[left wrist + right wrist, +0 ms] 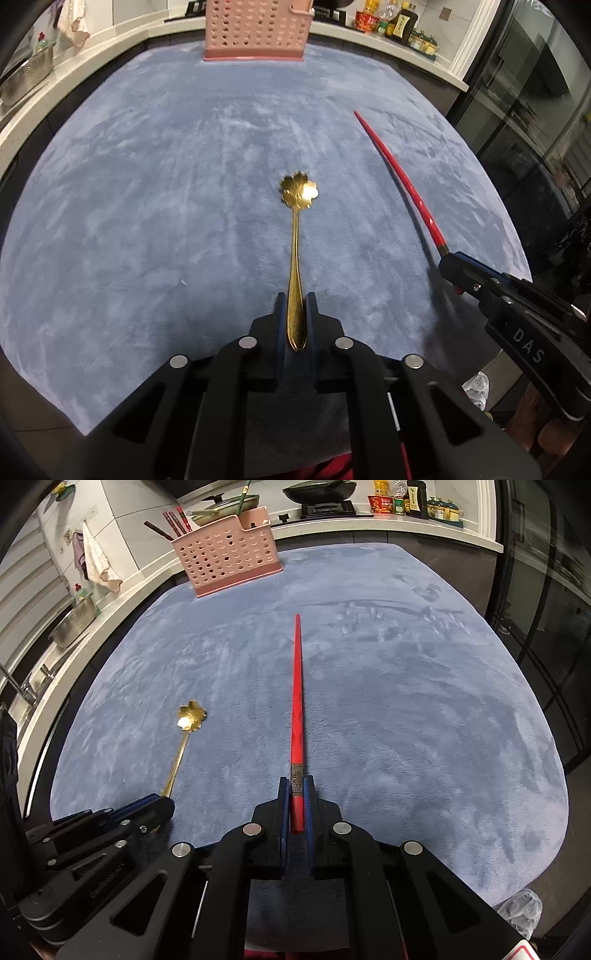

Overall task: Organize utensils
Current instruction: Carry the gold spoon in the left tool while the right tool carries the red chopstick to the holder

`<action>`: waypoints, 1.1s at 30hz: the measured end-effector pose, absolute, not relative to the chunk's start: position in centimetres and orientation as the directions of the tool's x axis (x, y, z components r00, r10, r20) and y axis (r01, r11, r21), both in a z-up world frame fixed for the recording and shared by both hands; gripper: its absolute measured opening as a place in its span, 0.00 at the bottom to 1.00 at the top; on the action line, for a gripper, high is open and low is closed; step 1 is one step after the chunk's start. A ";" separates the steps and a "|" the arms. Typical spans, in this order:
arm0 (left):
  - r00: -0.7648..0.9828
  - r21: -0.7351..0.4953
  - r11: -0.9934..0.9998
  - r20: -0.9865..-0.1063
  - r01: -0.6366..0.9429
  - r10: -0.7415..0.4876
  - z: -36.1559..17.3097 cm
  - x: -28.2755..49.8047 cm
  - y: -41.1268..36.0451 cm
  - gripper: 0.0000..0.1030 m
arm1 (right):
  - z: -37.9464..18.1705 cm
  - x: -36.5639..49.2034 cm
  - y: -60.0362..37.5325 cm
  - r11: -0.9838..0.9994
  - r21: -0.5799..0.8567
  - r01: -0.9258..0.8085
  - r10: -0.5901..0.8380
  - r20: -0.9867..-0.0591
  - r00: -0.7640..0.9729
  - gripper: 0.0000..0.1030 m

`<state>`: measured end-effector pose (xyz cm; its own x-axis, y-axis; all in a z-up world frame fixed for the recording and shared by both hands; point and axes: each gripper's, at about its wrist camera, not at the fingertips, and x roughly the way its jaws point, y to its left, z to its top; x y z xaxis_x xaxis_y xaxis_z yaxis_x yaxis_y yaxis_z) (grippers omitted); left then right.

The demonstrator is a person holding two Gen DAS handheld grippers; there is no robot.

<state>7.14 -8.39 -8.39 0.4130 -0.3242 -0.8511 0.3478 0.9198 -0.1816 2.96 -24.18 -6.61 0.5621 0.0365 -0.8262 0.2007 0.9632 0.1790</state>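
Note:
My left gripper [295, 301] is shut on the handle of a gold spoon [295, 236] with a flower-shaped bowl, which points forward over the blue mat [147, 184]. My right gripper [296, 784] is shut on the thick end of a red chopstick [296, 686], which also points forward. The right gripper also shows in the left wrist view [452, 264], and the left gripper in the right wrist view [159, 805]. A pink perforated utensil basket [229, 554] stands at the mat's far edge; it also shows in the left wrist view [256, 29].
The basket holds several dark chopsticks [173, 522]. A kitchen counter [369, 522] runs behind with a stove and pan [321, 491], bottles [406, 496], a metal container [74, 622] and a hanging cloth [96, 559]. A dark glass door [546, 627] stands at the right.

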 end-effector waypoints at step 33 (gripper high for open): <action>0.643 -0.118 0.927 -0.689 0.355 -0.334 5.7 12.7 -4.2 0.01 | 7.0 5.8 -24.8 0.958 0.254 0.135 0.055 -0.622 0.781 0.07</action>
<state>12.68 -4.21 5.73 0.6428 -0.3339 -0.6894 0.3550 0.9274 -0.1181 5.75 -24.78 6.99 0.7807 0.0549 -0.6225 0.1353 0.9576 0.2542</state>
